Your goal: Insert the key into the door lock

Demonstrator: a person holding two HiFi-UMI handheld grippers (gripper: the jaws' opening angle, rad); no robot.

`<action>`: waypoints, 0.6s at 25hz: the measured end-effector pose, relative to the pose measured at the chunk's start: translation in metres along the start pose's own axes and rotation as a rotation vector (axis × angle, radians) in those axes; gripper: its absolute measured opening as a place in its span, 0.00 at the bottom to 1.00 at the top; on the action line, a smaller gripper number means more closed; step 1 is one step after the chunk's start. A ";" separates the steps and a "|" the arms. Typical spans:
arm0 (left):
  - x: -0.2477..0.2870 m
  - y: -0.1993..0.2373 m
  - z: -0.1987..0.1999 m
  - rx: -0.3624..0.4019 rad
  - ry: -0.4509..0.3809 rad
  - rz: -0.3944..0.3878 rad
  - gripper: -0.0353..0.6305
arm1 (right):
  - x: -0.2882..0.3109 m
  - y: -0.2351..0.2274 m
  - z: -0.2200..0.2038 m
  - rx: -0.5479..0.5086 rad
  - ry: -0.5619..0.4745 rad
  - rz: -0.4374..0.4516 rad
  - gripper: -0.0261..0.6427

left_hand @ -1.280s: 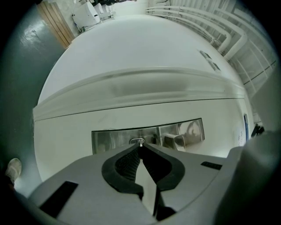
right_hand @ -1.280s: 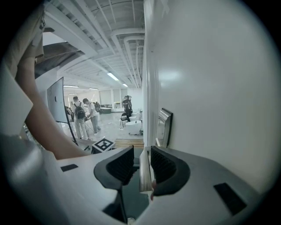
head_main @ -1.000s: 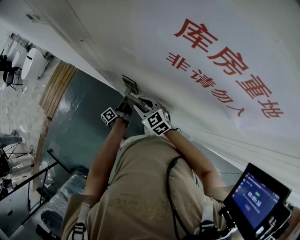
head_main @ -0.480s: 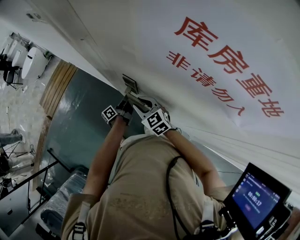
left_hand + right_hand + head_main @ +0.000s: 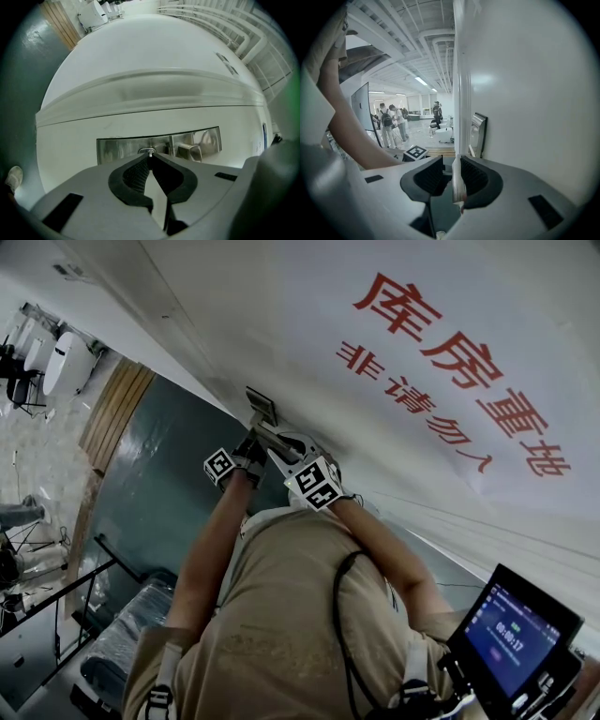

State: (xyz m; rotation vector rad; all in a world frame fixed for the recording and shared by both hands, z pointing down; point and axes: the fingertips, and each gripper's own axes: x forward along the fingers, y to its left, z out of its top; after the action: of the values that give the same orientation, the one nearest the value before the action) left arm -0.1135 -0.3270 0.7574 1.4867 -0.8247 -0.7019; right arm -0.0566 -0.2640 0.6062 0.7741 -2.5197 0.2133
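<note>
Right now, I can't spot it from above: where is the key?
In the left gripper view, the key is pinched by the left hand-held gripper at the metal lock plate, left of the handle.

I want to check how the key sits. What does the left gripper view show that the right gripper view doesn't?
Left gripper view only: the left gripper is shut on the key, which meets the keyhole head-on. Right gripper view only: the right gripper, jaws apart with a pale strip between them, and people in the hall beyond. Both: the lock plate on the white door.
</note>
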 end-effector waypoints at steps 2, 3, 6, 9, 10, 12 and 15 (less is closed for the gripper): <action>0.002 -0.004 0.000 -0.024 -0.022 -0.008 0.11 | 0.003 0.004 0.000 -0.003 0.003 0.009 0.23; 0.002 -0.005 0.000 -0.027 -0.031 -0.011 0.11 | 0.004 0.006 0.001 -0.004 0.004 0.015 0.23; 0.003 -0.004 0.000 0.043 -0.014 0.020 0.11 | 0.006 0.011 0.001 -0.008 0.007 0.023 0.23; 0.004 -0.003 0.000 0.115 0.017 0.049 0.11 | 0.005 0.012 -0.001 -0.005 0.014 0.017 0.23; 0.005 -0.004 0.001 0.121 0.016 0.048 0.11 | 0.004 0.012 -0.002 -0.004 0.017 0.013 0.23; 0.007 -0.005 0.001 0.144 0.011 0.053 0.11 | 0.002 0.011 -0.004 -0.001 0.024 0.002 0.23; 0.006 -0.005 0.003 0.194 0.021 0.078 0.11 | 0.000 0.011 -0.007 0.006 0.032 -0.009 0.23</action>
State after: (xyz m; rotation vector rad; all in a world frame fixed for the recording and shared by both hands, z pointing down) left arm -0.1122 -0.3340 0.7519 1.6232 -0.9505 -0.5598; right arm -0.0600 -0.2529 0.6118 0.7781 -2.4864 0.2284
